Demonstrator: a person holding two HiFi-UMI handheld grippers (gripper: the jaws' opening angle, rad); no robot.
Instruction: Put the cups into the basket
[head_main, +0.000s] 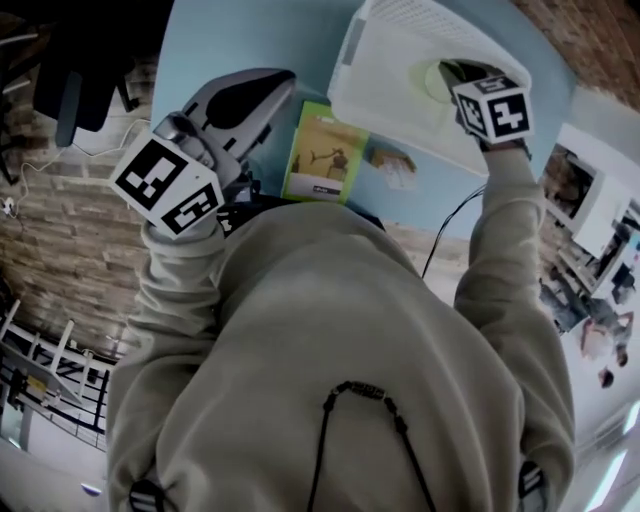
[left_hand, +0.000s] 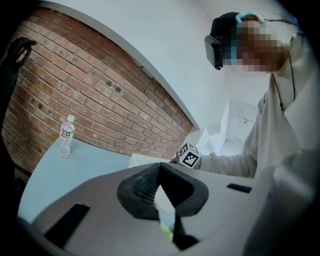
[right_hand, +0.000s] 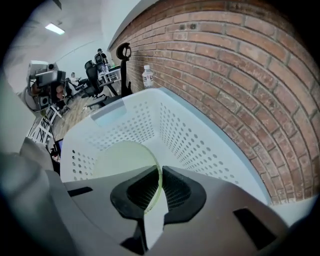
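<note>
A pale green cup (right_hand: 122, 160) hangs inside the white perforated basket (right_hand: 200, 135), and my right gripper (right_hand: 159, 184) is shut on its rim. The head view shows the same cup (head_main: 434, 78) just over the basket (head_main: 390, 95) at the far right of the light blue table, with the right gripper (head_main: 462, 78) reaching in from the near side. My left gripper (head_main: 272, 88) is held up over the table's left part, away from the basket. In the left gripper view its jaws (left_hand: 160, 172) meet with nothing between them.
A green box (head_main: 325, 150) and a small brown item (head_main: 390, 160) lie on the table (head_main: 230, 40) near its front edge. A water bottle (left_hand: 66, 136) stands at the far end by the brick wall. My grey hoodie fills the lower head view.
</note>
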